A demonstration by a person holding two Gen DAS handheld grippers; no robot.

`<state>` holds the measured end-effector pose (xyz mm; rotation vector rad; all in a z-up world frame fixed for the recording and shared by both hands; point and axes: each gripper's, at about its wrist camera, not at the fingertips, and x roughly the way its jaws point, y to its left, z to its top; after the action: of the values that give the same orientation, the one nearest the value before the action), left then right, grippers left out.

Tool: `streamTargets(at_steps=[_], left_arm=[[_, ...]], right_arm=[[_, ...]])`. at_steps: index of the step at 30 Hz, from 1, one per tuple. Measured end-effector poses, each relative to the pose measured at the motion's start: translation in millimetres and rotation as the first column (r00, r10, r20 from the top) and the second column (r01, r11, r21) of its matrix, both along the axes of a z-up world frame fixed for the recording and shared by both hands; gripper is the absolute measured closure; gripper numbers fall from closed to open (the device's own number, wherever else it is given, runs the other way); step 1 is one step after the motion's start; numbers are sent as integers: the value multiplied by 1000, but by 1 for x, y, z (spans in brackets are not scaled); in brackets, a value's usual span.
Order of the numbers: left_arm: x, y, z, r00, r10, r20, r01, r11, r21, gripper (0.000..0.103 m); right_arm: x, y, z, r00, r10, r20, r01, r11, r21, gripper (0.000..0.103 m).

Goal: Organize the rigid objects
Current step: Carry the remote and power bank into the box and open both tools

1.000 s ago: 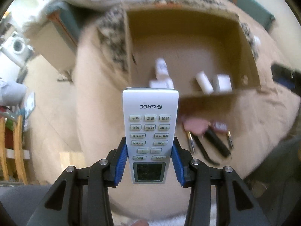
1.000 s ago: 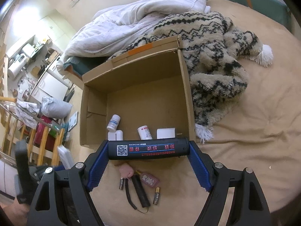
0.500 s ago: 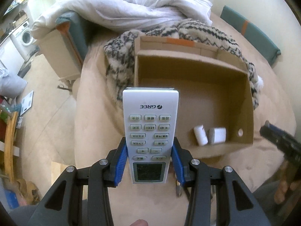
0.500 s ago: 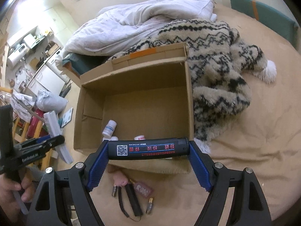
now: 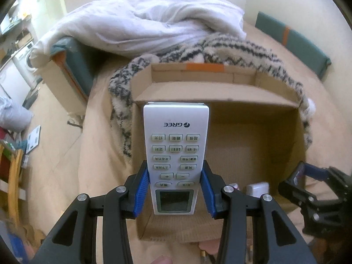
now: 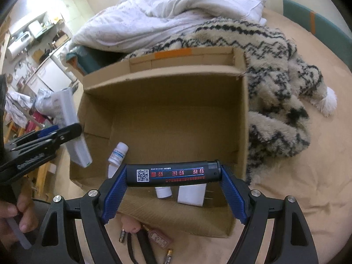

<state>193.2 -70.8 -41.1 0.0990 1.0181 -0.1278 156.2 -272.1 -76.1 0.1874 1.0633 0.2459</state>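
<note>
Carrying a white remote in our left gripper jaws and a black cylinder clamped in our right gripper, we hover over the cardboard box; next, we judge, lowering and releasing inside

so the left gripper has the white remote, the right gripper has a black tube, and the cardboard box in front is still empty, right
Not quite: the cardboard box is not empty. The right wrist view shows a small white bottle and a white plug adapter lying in it. The rest holds: the left gripper clamps the white remote, and the right gripper grips the black tube.
</note>
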Motion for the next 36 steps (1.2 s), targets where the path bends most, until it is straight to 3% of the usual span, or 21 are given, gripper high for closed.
streamTargets(at_steps=[11,27,32,34,36], left_arm=[[9,-2,-42,998,13,-67,-12,1000,18,62],[8,2,-51,995,24,-95,-22,999,25,62],[6,-1,-45,998,9,-58,-6,999,52,62],[5,-2,-43,998,7,-55,-3,998,56,61],[4,-1,-43,998,10,-55,-7,998,58,54]], right_arm=[[-2,26,-26,994,63,-86,-70,995,-76,17],[3,32,-45,983,62,-171,-76,994,-80,17],[3,32,-47,981,61,-185,-76,994,-78,17],[3,31,-43,984,60,-170,-74,994,-76,15],[4,30,-36,989,56,-137,-66,995,-74,0]])
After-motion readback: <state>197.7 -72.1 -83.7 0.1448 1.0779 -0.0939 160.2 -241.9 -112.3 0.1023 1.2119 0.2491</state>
